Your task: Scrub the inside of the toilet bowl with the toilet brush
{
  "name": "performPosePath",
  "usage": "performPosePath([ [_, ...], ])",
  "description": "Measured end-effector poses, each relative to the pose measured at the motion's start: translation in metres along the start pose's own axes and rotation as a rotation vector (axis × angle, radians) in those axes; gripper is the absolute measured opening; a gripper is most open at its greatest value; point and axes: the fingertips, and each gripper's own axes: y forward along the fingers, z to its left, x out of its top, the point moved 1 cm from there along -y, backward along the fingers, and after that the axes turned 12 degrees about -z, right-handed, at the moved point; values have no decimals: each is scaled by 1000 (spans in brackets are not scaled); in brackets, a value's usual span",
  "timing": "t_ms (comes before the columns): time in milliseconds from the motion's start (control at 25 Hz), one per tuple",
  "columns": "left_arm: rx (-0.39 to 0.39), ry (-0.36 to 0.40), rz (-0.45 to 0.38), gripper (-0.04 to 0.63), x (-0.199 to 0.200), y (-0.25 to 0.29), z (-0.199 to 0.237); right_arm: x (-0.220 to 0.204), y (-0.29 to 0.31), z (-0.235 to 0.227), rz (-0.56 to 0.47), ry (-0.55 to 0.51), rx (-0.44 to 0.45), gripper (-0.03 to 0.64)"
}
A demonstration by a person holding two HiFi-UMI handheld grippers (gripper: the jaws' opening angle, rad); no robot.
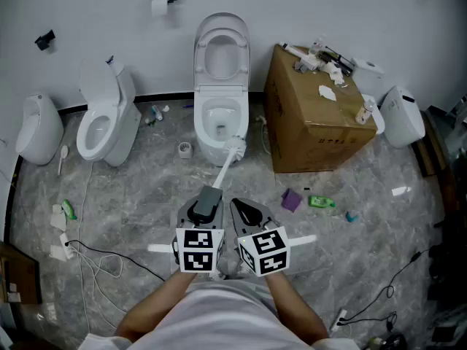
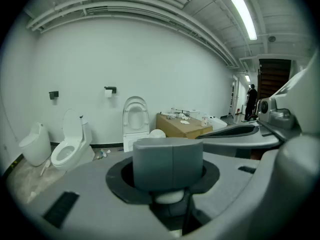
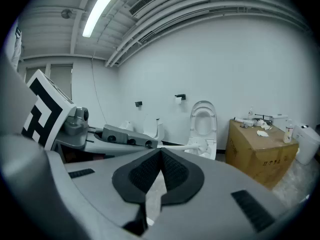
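Cardboard box [image 1: 314, 138]: right of the toilet, clutter on top.
Toilet bowl [image 1: 199, 121]: lid up; toilet brush [image 1: 228, 160] head at its front rim.
Left tool [image 1: 207, 200]: clamped on the brush's grey handle.
Right tool [image 1: 239, 208]: jaws together, empty.

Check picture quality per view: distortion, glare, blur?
Head view: evenly lit, sharp, mild bowing at the edges, toilet clear. Left gripper view: strong fisheye, black corners, ceiling lamp blown out, brush handle slightly soft close to the lens. Right gripper view: same fisheye, ceiling lamp glaring, cardboard box in focus.
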Motion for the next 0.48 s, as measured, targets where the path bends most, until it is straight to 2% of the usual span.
performPosePath([
  [120,-5,-13,23,158,-4,-2,4,3,3,3,-16,19,-16,-2],
  [480,-16,-11,-7,158,-2,-1,27,1,16,17,-30,27,-39,-2],
])
